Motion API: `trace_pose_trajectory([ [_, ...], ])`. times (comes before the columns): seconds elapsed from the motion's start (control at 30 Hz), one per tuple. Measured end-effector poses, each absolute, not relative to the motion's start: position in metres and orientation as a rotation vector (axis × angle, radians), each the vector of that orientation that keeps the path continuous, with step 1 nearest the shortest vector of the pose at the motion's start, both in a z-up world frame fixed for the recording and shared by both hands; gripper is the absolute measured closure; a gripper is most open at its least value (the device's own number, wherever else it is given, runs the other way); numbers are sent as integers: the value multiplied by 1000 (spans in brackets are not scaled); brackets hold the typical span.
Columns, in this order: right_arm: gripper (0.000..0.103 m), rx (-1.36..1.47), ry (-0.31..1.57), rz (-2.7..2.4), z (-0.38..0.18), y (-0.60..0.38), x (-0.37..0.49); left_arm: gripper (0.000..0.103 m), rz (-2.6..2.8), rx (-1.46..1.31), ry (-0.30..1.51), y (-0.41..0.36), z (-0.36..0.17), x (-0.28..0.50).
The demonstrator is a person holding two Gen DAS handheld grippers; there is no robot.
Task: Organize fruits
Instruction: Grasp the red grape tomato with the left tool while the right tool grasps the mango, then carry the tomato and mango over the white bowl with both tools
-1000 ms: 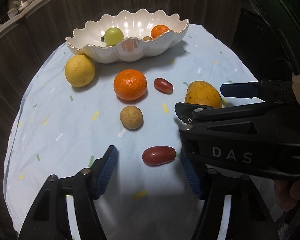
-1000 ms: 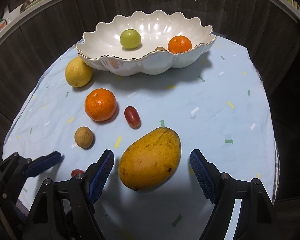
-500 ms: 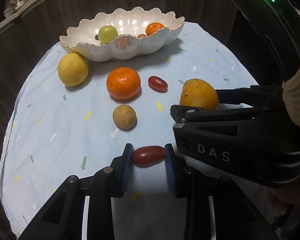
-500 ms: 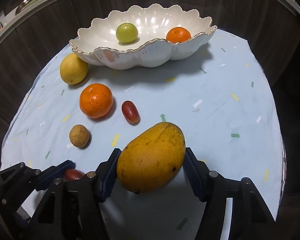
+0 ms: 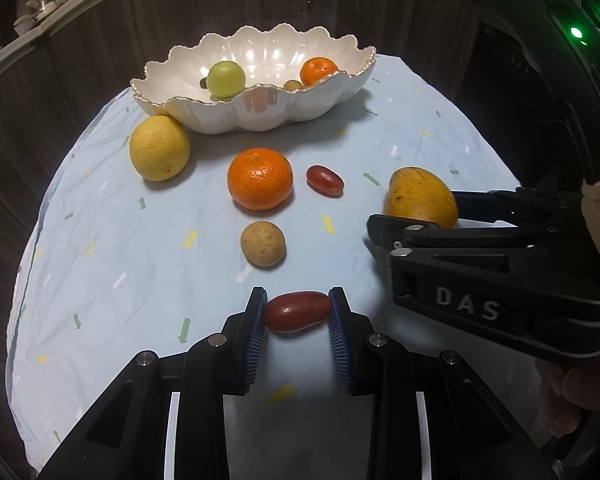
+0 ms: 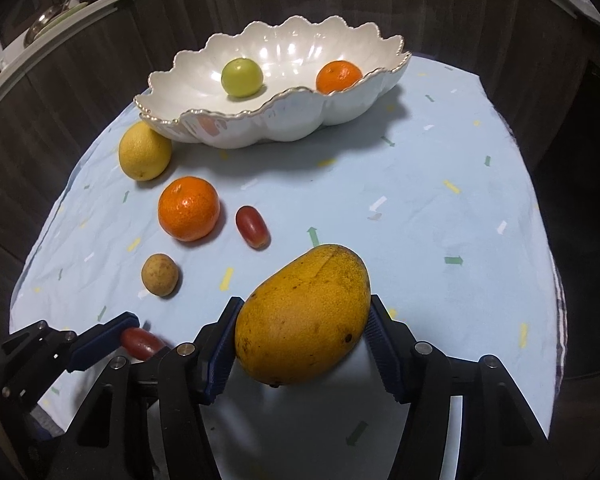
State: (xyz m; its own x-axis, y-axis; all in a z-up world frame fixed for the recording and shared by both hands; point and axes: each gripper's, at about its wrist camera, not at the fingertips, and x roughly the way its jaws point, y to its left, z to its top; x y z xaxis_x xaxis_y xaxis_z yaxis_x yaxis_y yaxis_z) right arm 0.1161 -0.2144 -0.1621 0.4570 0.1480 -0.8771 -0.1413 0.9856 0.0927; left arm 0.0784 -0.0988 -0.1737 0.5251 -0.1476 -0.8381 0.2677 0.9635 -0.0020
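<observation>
Left gripper point(image 5: 297, 312): I have its jaws pinched on the ends of a red oblong fruit point(image 5: 297, 311), low centre of the left view; an end-to-end grip should keep it from rolling.
Right gripper point(image 6: 303, 334): jaws clamped across the mango point(image 6: 303, 314), lower centre of the right view, taken at its broad belly for balance.
Bowl point(image 6: 300, 118): upper centre; a green fruit point(image 6: 242, 77) and a small orange point(image 6: 339, 77) lie inside, so I judge it the destination.
Loose on the desk point(image 6: 440, 208): lemon point(image 6: 145, 151), large orange point(image 6: 189, 208), second red fruit point(image 6: 252, 227), brown round fruit point(image 6: 160, 275), all left of centre.
Stage: both fruits gripped, not yet carried over.
</observation>
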Motion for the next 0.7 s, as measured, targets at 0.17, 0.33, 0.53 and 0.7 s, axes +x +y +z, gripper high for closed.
trace_pose_trajectory([
  [0.17,43,1,1061,171,-151,-215,114,72,-243,120,975,-94,-167,78],
  [0.33,43,2,1040,173,-138,-212,112,72,-239,98,961,-88,-157,79],
  [0.53,43,-14,1011,167,-123,-208,109,72,-218,87,944,-78,-146,80],
  [0.7,43,-19,994,165,-113,-205,111,72,-207,78,928,-70,-137,82],
])
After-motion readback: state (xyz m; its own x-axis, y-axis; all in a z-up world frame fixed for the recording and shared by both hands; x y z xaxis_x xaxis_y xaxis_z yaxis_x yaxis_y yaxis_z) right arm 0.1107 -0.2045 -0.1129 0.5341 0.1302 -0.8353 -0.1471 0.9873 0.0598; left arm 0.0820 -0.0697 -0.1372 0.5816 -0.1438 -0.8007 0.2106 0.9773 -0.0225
